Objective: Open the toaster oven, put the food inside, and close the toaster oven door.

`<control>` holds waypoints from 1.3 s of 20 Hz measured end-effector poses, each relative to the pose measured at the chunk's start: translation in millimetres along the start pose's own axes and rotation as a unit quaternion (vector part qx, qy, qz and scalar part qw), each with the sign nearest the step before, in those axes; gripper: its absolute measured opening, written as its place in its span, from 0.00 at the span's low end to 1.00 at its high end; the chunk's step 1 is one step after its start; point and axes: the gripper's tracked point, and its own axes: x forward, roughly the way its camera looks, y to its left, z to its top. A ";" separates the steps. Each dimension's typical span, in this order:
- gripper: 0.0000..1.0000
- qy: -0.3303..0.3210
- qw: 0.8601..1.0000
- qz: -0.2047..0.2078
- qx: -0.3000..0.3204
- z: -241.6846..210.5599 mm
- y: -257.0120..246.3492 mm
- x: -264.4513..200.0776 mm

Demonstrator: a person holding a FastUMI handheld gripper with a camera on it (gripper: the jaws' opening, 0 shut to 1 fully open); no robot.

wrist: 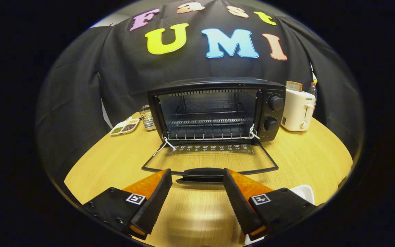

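Observation:
The black toaster oven stands on the wooden table straight ahead of me. Its glass door is folded down flat onto the table, showing wire racks inside. The door's black handle lies just ahead of my fingertips, in line with the gap between them. My gripper is open, its orange and black fingers spread wide with nothing between them. A white dish peeks out from behind the right finger; I cannot tell what it holds.
A white pop-up toaster with a slice of bread stands right of the oven, a bottle behind it. Left of the oven are a small wire rack and a white divided dish of seeds. Bare tabletop lies under the fingers.

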 end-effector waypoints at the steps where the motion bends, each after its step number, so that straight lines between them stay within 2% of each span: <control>1: 0.96 -0.002 1.000 0.004 0.001 1.9 -1.3 -7.1; 9: 0.97 0.019 0.998 0.047 0.034 12.6 -39.7 -64.0; 12: 0.96 0.045 0.995 0.072 0.050 12.4 -60.5 -72.5; 17: 0.98 0.094 0.990 0.090 0.061 10.1 -112.3 -80.0; 26: 0.98 0.204 0.964 0.109 0.130 -14.4 -184.7 -75.0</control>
